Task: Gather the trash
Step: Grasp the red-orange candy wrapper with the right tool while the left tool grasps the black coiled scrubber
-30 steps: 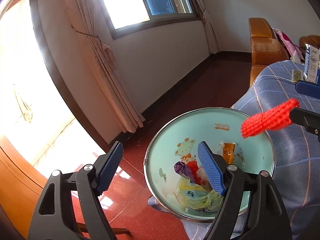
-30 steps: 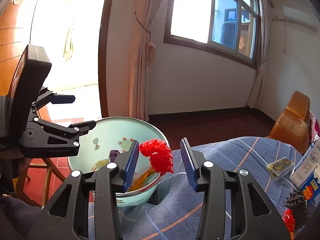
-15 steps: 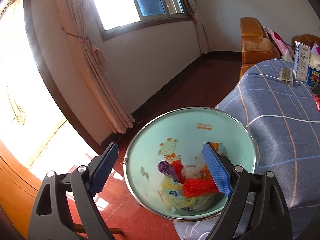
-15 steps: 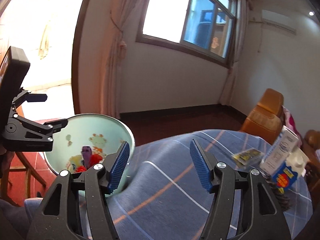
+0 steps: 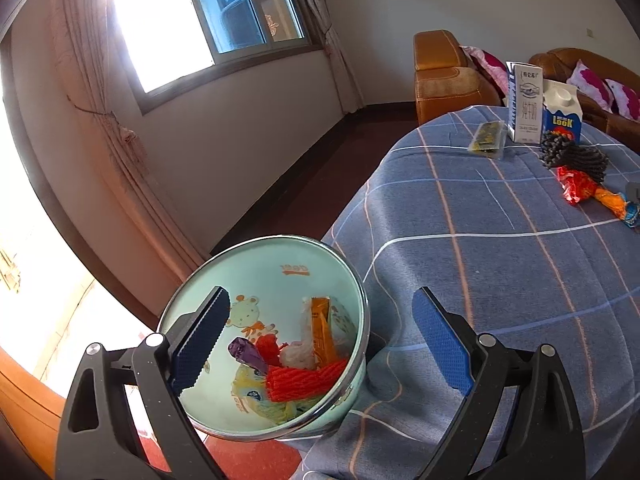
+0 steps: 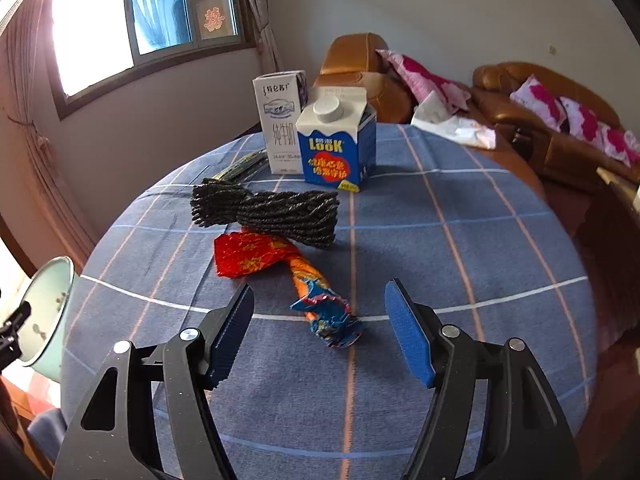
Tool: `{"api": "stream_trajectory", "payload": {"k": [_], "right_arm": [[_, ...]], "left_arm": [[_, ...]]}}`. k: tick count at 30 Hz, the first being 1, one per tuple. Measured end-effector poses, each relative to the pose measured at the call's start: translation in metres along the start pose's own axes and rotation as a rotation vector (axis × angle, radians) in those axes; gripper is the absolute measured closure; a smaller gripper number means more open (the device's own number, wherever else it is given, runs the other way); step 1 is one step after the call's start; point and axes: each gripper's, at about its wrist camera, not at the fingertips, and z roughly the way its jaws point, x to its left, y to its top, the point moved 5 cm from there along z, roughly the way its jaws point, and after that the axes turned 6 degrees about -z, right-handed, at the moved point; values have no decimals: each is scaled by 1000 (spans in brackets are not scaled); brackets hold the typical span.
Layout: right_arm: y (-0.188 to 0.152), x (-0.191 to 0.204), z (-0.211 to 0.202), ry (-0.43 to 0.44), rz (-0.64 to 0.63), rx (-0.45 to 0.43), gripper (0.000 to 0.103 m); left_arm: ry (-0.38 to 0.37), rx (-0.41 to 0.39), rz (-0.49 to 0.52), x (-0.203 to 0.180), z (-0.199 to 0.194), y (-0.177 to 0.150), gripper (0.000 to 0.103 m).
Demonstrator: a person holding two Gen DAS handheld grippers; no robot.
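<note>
A mint-green bin (image 5: 256, 248) stands at the table's edge and holds a red foam net (image 5: 304, 378), an orange packet and other wrappers. My left gripper (image 5: 316, 340) is open and empty just above its rim. My right gripper (image 6: 320, 332) is open and empty over the table, with a twisted red, orange and blue wrapper (image 6: 296, 276) lying just ahead between its fingers. Behind it lie a black foam net (image 6: 268, 212), a blue LOOK carton (image 6: 336, 148), a white milk carton (image 6: 280, 120) and a green packet (image 6: 242, 168). The bin also shows at the right wrist view's left edge (image 6: 48, 312).
The round table carries a blue checked cloth (image 6: 460, 240). Brown leather sofas with pink cushions (image 6: 560, 120) stand behind it. A window, curtains and dark red floor (image 5: 320, 184) lie to the left.
My right gripper opened and dropped the red foam net into the bin, then swung right over the table to the wrapper. My left gripper turned right, toward the table.
</note>
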Motion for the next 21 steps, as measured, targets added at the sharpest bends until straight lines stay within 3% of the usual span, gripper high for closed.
{"api": "stream_trajectory", "payload": {"k": [3, 7, 12, 19, 21], "right_arm": [[0, 7, 9, 10, 17, 73, 38], [-7, -3, 18, 59, 92, 131, 82], [-11, 2, -14, 96, 25, 79, 86], [-31, -14, -54, 130, -6, 62, 86], [-40, -25, -60, 216, 63, 80, 86]], "left_arm": [[-1, -2, -2, 3, -4, -1, 12], [4, -7, -8, 8, -5, 3, 12], [-21, -12, -8, -1, -9, 11, 12], [-83, -28, 52, -51, -13, 27, 12], [-98, -34, 70, -66, -15, 29, 12]]}}
